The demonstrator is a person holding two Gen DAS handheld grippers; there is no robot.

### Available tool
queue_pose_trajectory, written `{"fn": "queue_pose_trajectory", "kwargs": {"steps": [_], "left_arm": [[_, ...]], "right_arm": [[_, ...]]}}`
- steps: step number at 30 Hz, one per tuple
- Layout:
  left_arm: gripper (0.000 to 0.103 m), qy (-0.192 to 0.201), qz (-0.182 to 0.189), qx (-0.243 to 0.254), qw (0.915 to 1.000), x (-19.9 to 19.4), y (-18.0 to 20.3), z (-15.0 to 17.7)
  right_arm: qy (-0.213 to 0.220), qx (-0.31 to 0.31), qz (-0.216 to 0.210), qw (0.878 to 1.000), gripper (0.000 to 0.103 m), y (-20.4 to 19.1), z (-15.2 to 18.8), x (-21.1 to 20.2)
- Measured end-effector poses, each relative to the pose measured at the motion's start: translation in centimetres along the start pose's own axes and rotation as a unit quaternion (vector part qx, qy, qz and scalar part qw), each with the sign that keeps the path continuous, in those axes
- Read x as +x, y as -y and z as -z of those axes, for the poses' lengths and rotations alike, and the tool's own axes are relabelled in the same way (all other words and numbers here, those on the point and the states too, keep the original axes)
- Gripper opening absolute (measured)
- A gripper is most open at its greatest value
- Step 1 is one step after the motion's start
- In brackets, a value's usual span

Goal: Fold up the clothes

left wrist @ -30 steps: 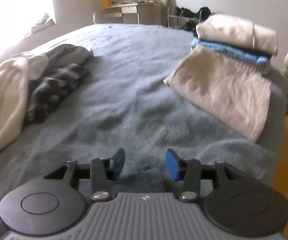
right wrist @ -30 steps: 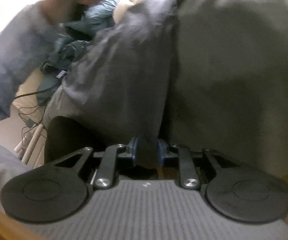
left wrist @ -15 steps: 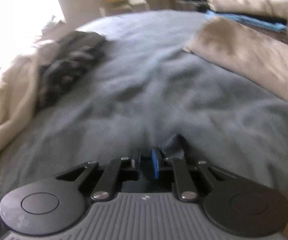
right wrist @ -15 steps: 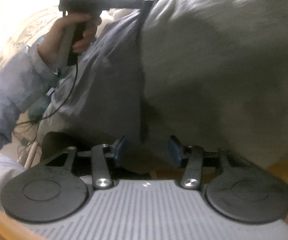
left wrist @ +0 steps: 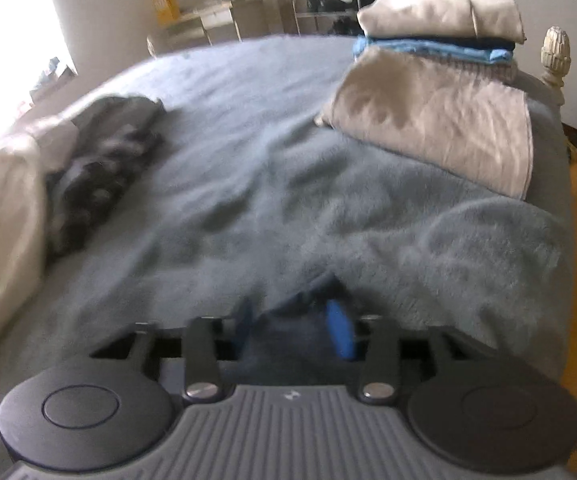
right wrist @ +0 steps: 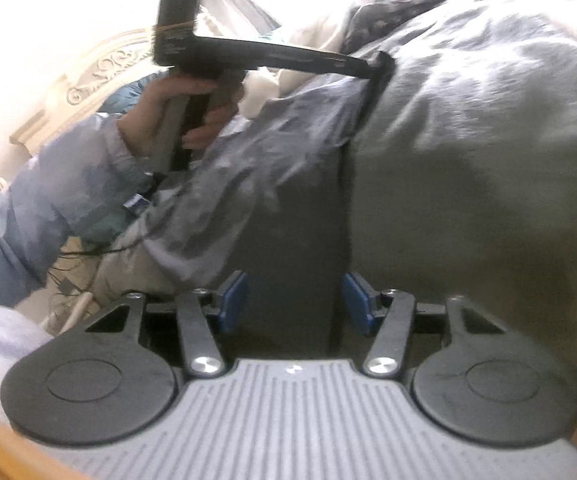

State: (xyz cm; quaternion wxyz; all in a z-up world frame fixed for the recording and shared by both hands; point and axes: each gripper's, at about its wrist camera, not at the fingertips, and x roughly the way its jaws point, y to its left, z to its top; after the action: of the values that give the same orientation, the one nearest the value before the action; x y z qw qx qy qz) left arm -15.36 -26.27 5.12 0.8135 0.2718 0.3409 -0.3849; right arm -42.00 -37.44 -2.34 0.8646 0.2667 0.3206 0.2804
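While the bed [left wrist: 248, 140] carries a folded stack [left wrist: 436, 28] at its far corner and a loose heap [left wrist: 100, 160] at its left, a dark grey garment [right wrist: 296, 208] hangs at the near edge. The right gripper [right wrist: 294, 300] and the left gripper [left wrist: 292, 326] both straddle its cloth with pads parted, unclamped. The step appears to be taking hold, which calls for closing on an edge.
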Motion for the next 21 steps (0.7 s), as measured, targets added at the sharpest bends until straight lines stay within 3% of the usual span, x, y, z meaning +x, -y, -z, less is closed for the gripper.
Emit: {"fn": "queue_pose_trajectory", "kwargs": {"steps": [3,6,9,13,15,21], "left_arm": [[0.028,0.005,-0.034,-0.002,0.9994,2.5,0.5,-0.5],[0.017,0.015,-0.081,0.0,0.9966,4.5,0.7,-1.3],[0.017,0.026,-0.077,-0.013,0.9966,4.3,-0.1,-2.1],[0.028,0.078,-0.115,-0.052,0.9889,-1.2,-2.6,-2.3],[0.033,0.083,-0.135,-0.076,0.9844,-5.0,-4.3,-1.3],[0.038,0.044,-0.201,-0.128,0.9702,-16.0,-6.5,8.0]], "right_arm": [[0.001,-0.005,-0.011,1.0,0.053,-0.8,-0.3,0.9],[-0.001,-0.019,-0.008,1.0,0.053,-1.5,-0.5,1.2],[0.001,-0.027,0.0,1.0,0.053,-1.8,-0.8,1.2],[0.018,-0.055,0.019,0.998,0.053,-2.4,-2.1,1.4],[0.032,-0.08,0.031,0.996,0.053,-2.8,-3.2,1.8],[0.072,-0.167,0.05,0.982,0.053,-4.6,-6.9,4.2]]}}
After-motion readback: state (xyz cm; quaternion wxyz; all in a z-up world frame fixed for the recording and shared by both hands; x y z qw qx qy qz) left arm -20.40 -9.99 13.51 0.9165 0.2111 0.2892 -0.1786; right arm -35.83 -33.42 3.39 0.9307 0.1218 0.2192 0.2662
